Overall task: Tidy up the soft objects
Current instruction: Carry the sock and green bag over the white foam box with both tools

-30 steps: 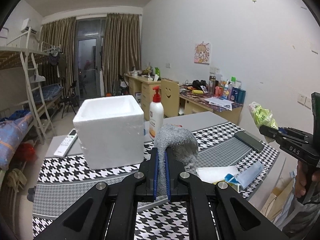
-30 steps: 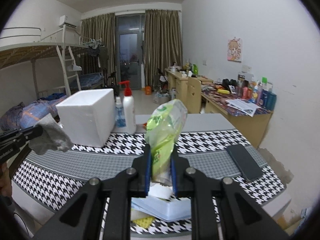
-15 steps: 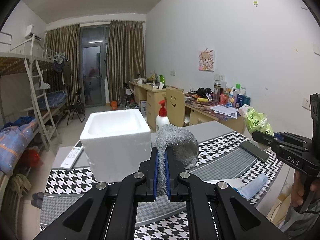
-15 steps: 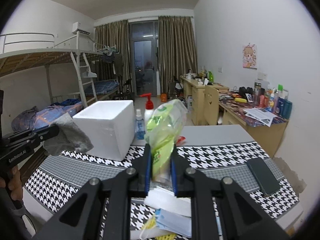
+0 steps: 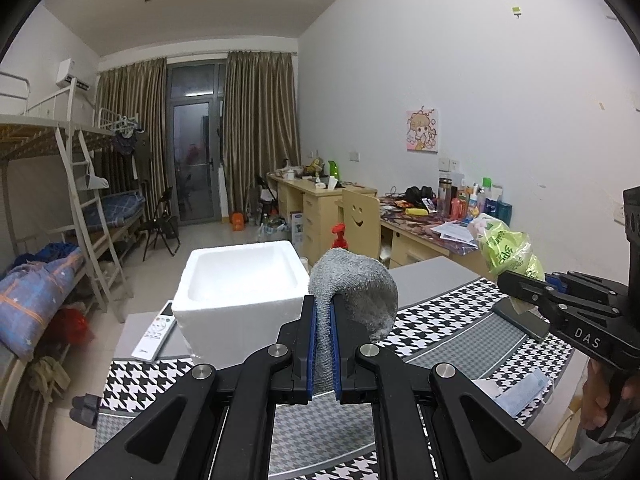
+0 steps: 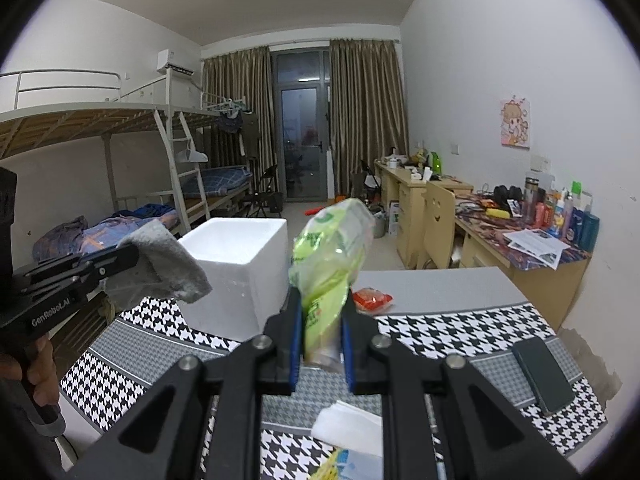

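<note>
left wrist view: the left gripper [image 5: 324, 320] pinches a grey sock [image 5: 352, 292] tight between its blue pads, held in the air just before the open white foam box [image 5: 240, 280] on the houndstooth table [image 5: 452, 320].

right wrist view: the right gripper [image 6: 320, 336] clamps a green plastic pack [image 6: 328, 256], raised above the table beside the box.

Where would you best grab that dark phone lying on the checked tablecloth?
Across its narrow width, probably coming straight down from above. The phone lies flat on the tablecloth near the table's right edge, so its thin long sides are the only faces jaws could pinch. Sliding it over the edge first might ease the grip.
</note>
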{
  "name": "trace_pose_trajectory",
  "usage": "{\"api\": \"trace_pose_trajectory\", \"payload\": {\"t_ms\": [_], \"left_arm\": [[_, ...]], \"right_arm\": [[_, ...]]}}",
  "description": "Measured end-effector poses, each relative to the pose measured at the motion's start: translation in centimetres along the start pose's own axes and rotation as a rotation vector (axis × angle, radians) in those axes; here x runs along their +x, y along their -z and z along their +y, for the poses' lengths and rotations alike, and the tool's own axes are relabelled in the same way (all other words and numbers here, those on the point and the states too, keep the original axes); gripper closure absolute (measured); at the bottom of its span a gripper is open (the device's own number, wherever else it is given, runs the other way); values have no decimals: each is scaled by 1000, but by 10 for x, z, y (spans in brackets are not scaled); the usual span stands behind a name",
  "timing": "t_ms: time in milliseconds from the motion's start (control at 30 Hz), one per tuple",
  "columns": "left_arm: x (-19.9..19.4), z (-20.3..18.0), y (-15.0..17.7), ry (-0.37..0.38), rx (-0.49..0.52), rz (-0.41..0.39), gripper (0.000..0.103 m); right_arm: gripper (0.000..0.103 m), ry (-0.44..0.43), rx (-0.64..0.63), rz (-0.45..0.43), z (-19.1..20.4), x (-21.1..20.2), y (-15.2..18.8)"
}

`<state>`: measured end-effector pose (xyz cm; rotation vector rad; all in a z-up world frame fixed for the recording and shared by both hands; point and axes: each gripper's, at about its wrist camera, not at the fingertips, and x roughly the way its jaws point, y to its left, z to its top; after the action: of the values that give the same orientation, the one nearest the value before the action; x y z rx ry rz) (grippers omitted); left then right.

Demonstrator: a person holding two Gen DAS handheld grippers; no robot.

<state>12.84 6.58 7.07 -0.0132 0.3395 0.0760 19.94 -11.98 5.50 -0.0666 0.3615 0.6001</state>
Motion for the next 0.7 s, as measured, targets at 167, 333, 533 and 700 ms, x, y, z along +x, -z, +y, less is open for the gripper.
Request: {"api": "trace_pose_trajectory", "payload": {"t_ms": [167,333,533,700], "left_arm": [[4,4,-3,-12,4,-5,96],[9,10,-9,-25,1,-11,96],[16,15,-15,-41,-5,-12,96],[23,22,-22,-58,-23,-13,96]], "right_arm": [[83,-10,-4,-4,5,7,-7],[83,-20,-29,-11,13,11,-13],[83,-37,-49,-8,19,20,-24],[83,-53,-56,5,22,30,-30]]}}
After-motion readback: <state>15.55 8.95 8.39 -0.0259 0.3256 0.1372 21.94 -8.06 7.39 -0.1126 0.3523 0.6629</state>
